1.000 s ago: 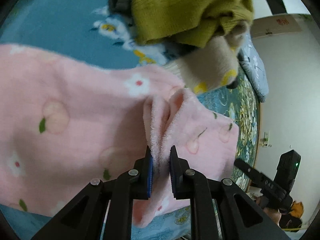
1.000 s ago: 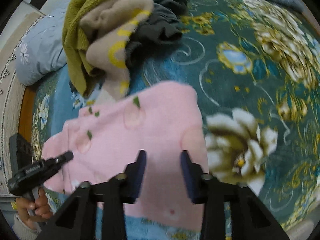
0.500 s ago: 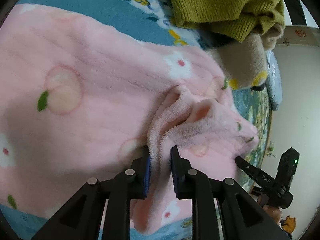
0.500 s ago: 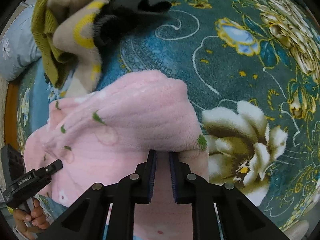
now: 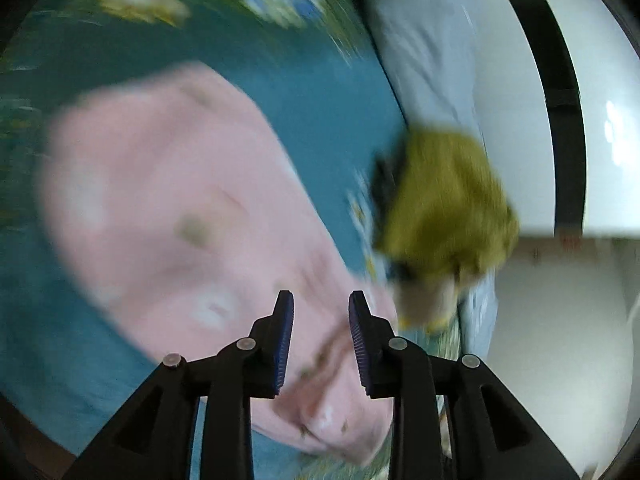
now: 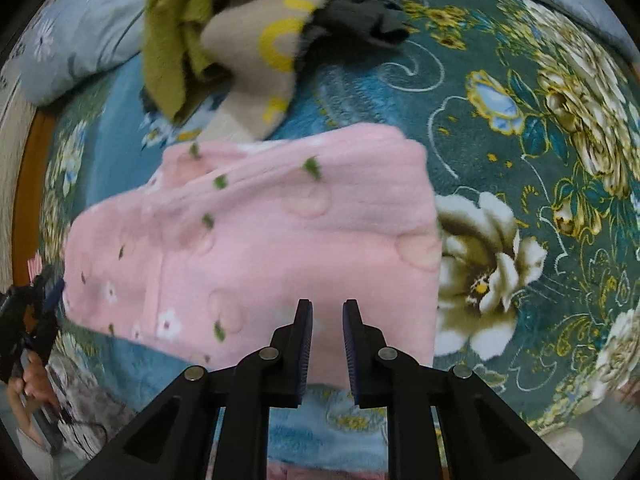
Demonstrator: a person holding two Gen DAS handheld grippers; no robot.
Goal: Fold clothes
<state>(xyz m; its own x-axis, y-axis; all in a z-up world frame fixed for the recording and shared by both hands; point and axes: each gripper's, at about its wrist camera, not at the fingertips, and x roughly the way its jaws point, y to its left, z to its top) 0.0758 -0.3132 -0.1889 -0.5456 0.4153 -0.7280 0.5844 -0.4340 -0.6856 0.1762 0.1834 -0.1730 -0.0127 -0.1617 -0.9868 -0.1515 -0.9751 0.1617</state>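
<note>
We see the pink fleece garment printed with peaches and small white flowers (image 6: 280,248) lying flat on the teal floral bedspread (image 6: 520,160), near side of the bed, already squared into a rough folded rectangle. We judge this piece nearly done, maybe one more fold or a tidy-up left.

Left tongs (image 5: 320,300): jaws opening, a clear gap between the blue pads, nothing between them; the pink fleece lies below, not gripped. The left wrist view is badly motion-blurred, so fine detail is lost. The right wrist view also shows the left tongs at the far left edge (image 6: 36,296), blurred, with a hand (image 6: 28,384) on the handle.

Right tongs (image 6: 324,304): pointing down over the near edge of the pink garment, jaws opening slightly with a narrow gap; nothing pinched, the pads stand above the fabric as far as we can tell.

What is left: a heap at the far side of the bed, just beyond the pink piece, not yet folded. It holds an olive-green knitted sweater (image 6: 172,40), a beige fleece item with yellow markings (image 6: 256,60) and a dark grey crumpled garment (image 6: 360,12). A pale blue floral pillow (image 6: 68,52) sits far left. We judge the task early, one of about four items handled.
</note>
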